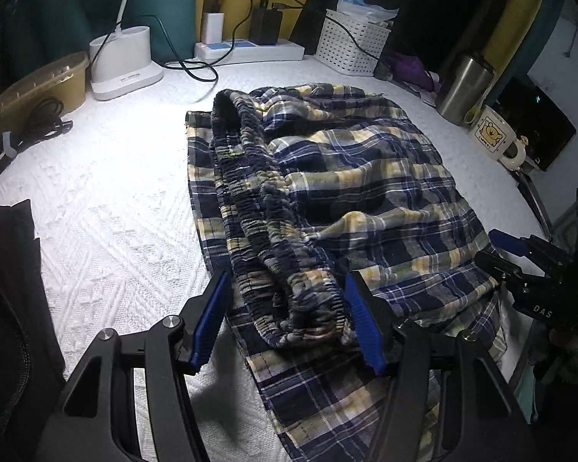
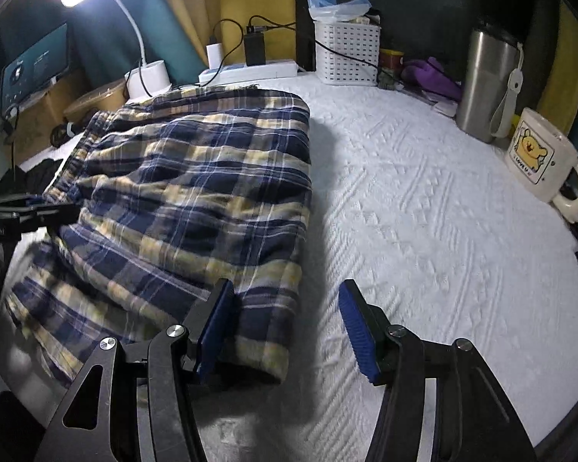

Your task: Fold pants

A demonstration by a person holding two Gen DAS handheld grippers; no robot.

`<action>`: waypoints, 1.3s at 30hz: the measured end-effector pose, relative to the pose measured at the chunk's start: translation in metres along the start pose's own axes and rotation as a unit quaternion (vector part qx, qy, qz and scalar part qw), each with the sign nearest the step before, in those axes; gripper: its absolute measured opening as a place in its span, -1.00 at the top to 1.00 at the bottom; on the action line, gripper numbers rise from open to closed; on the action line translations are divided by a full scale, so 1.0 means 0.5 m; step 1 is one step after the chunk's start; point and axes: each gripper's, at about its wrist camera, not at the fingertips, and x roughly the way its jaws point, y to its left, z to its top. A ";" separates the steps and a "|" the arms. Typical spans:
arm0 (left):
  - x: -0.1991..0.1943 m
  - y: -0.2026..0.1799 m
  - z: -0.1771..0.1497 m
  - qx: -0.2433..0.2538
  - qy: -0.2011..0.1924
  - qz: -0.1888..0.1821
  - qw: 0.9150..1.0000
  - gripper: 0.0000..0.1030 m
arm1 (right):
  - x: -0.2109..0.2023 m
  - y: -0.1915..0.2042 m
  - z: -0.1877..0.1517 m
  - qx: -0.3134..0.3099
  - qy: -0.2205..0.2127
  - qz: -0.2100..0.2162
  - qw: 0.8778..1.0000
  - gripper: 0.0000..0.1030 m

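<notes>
The pants (image 1: 350, 200) lie folded on the white cloth (image 1: 108, 208) that covers the table, plaid in navy, yellow and white. In the left wrist view their long axis runs from the near edge toward the back, with the gathered waistband (image 1: 258, 208) along the left side, pointing away toward the power strip (image 1: 250, 49). A lower layer sticks out beyond the waistband at left and near.

At the back stands a white basket (image 1: 350, 44) holding plastic bags and packets. A tan tub (image 1: 44, 84) sits at far left; its contents cannot be made out. A steel tumbler (image 2: 489, 81) and a bear mug (image 2: 539, 161) stand at right; their insides are hidden.

The left gripper (image 1: 285, 323) has its jaws spread, straddling the near end of the waistband; the blue pads stand beside the fabric without squeezing it. The right gripper (image 2: 289, 327) is also spread: its left pad lies over the pants' near right corner, and its right pad is over bare cloth, nothing pinched.
</notes>
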 end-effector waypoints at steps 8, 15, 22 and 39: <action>0.002 0.011 -0.013 0.009 -0.007 0.007 1.000 -0.31 | -0.017 -0.006 -0.036 -0.009 -0.022 -0.005 1.000 -0.20; 0.000 0.004 -0.021 0.022 -0.011 0.026 0.999 -0.31 | -0.032 -0.012 -0.063 -0.005 -0.038 -0.011 0.999 -0.22; -0.010 0.009 -0.031 0.016 -0.008 0.035 0.999 -0.32 | -0.044 -0.027 -0.077 -0.001 -0.030 -0.007 1.000 -0.22; -0.081 0.009 0.052 0.014 -0.044 0.025 0.999 -0.31 | -0.086 -0.042 0.020 0.005 -0.027 0.005 1.000 -0.23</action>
